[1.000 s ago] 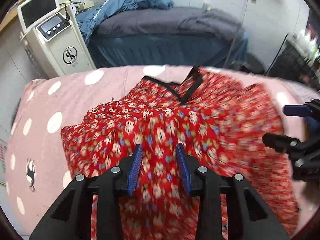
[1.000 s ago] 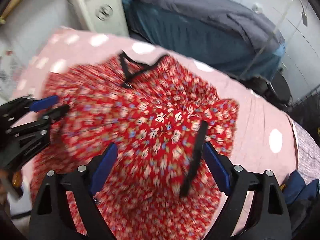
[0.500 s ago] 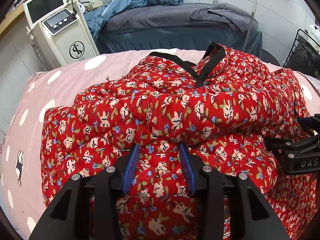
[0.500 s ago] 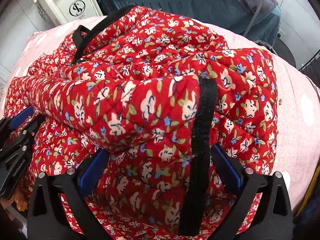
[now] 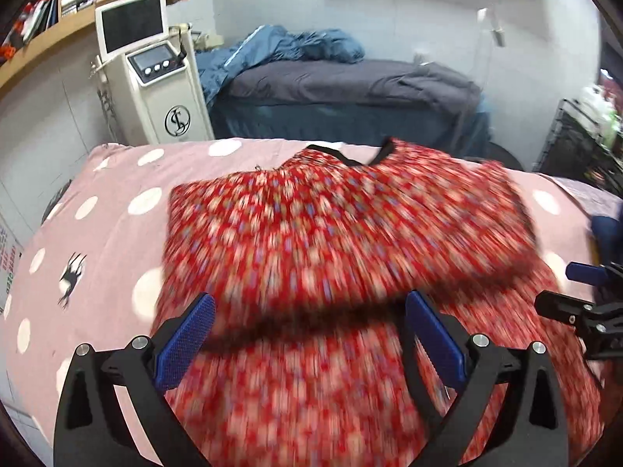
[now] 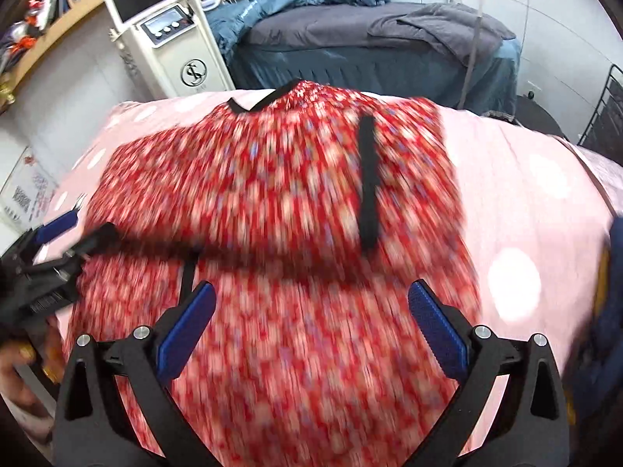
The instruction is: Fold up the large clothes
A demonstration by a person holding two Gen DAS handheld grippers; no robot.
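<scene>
A red floral quilted jacket (image 5: 331,233) (image 6: 272,179) with black trim (image 6: 368,183) lies folded over itself on the pink dotted bed cover (image 5: 117,214) (image 6: 525,163); motion blurs it. My left gripper (image 5: 307,299) hovers over the jacket's near part with its jaws opening, and nothing sits between the blue pads. My right gripper (image 6: 309,288) stands wide open above the near right part, also holding nothing. Each gripper shows at the edge of the other's view: the right (image 5: 576,292), the left (image 6: 58,241).
Past the far edge of the bed stand a white machine with a screen (image 5: 155,78) and a dark couch with a blue quilt (image 5: 331,89). A black wire rack (image 5: 576,144) is at the right. A hand (image 6: 15,366) shows at lower left.
Both grippers have let go of the jacket's fold and pulled back toward me. The left jaws went from narrow on the fabric to wide. The folded part now rests flat.
</scene>
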